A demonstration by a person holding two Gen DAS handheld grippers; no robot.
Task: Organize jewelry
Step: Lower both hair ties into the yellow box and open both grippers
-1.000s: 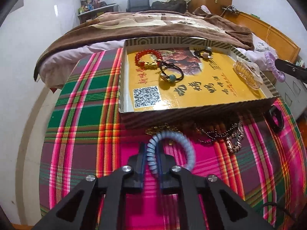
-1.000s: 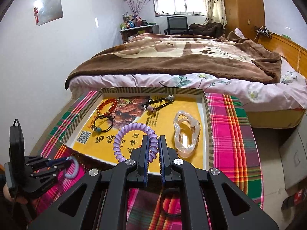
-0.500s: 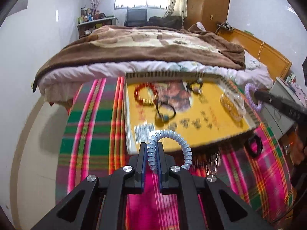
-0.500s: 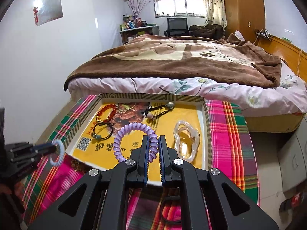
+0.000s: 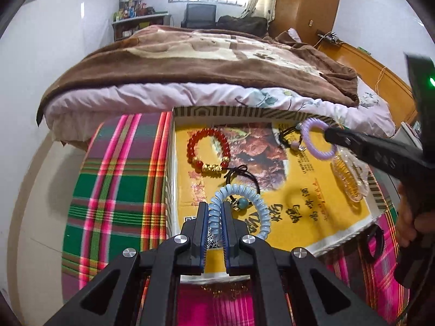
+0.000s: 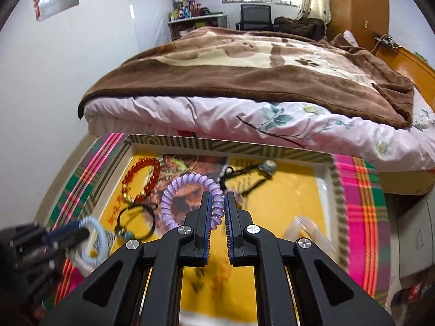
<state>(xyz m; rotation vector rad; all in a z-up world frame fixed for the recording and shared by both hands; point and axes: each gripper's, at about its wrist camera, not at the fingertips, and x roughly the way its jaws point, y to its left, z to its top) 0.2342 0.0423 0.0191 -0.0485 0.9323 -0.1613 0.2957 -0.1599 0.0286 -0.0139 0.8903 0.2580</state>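
My left gripper [image 5: 214, 212] is shut on a light blue spiral hair tie [image 5: 244, 206] and holds it over the near left part of the yellow box tray [image 5: 299, 233]. My right gripper [image 6: 216, 201] is shut on a purple spiral hair tie [image 6: 174, 198], held over the tray's far middle [image 6: 296, 198]; it also shows in the left wrist view [image 5: 318, 138]. In the tray lie a red bead bracelet [image 5: 208, 149], a black cord bracelet with a teal bead [image 5: 242, 182], a black hair tie with beads [image 6: 252, 172] and a clear hair claw [image 5: 349, 182].
The tray rests on a plaid cloth [image 5: 114, 190] on a low table next to a bed with a brown blanket [image 5: 204, 54]. A gold chain [image 5: 225, 289] lies on the cloth at the tray's near edge and a black ring [image 5: 373, 241] lies to its right.
Both grippers have risen and moved forward over the tray with their hair ties. The left came from the cloth in front of the tray; the right moved toward the tray's far side.
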